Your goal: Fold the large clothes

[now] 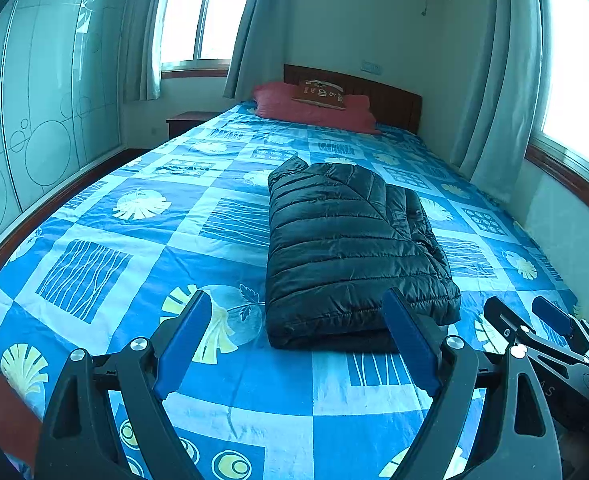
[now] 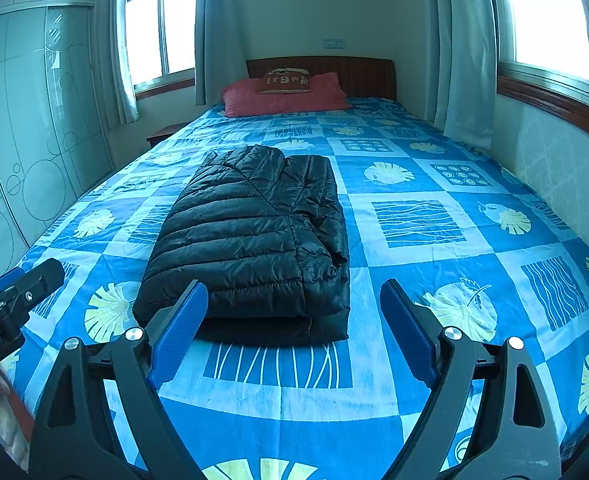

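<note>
A black quilted puffer jacket (image 1: 346, 248) (image 2: 254, 236) lies folded into a thick oblong stack on the blue patterned bedspread (image 1: 142, 240) (image 2: 434, 264). My left gripper (image 1: 298, 312) hovers just short of the jacket's near edge, jaws wide apart, nothing between its blue pads (image 1: 186, 340). My right gripper (image 2: 294, 304) hangs in front of the same near edge, open and empty too. In the left wrist view the right gripper (image 1: 534, 320) shows at the lower right. The left gripper's fingertip (image 2: 18, 284) shows at the far left of the right wrist view.
A red pillow (image 2: 282, 96) with a small brown cushion (image 2: 286, 79) lies by the wooden headboard (image 2: 366, 72). A tall wardrobe (image 1: 42, 100) stands to the left. Curtained windows (image 2: 550, 12) and a wall flank the bed on the right. A low nightstand (image 1: 186, 120) stands by the bed's far left corner.
</note>
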The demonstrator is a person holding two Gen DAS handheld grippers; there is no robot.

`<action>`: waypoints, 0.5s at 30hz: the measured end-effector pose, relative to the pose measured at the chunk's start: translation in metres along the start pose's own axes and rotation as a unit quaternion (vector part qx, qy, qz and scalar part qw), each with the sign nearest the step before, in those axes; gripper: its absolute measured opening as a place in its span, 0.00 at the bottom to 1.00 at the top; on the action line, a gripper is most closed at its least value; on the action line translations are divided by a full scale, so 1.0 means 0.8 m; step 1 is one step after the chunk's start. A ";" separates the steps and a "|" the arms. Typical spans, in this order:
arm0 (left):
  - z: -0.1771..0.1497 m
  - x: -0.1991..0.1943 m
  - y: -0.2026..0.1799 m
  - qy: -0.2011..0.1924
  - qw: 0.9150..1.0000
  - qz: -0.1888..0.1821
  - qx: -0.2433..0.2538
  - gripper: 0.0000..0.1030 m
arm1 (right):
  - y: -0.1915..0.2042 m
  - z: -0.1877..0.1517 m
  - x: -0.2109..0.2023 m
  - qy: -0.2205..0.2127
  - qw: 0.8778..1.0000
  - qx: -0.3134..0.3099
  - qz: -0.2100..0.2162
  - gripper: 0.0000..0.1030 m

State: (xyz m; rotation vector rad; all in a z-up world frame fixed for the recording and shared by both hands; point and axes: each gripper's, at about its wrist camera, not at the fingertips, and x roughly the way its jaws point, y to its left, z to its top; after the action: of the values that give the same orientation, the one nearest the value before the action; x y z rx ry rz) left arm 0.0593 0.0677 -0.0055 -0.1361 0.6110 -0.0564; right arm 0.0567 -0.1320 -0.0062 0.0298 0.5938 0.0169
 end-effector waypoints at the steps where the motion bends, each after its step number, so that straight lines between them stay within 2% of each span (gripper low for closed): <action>1: 0.000 0.000 0.000 0.000 1.000 0.000 0.000 0.83 | 0.000 0.000 0.000 0.000 1.000 0.000 0.000 0.85; 15: 0.001 0.000 -0.004 0.003 1.000 0.015 0.010 0.83 | 0.000 0.000 0.000 0.000 1.000 0.000 0.000 0.85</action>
State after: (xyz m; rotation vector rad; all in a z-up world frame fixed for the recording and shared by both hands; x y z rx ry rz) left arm 0.0595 0.0649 -0.0043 -0.1064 0.6172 -0.0337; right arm 0.0568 -0.1319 -0.0064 0.0303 0.5936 0.0172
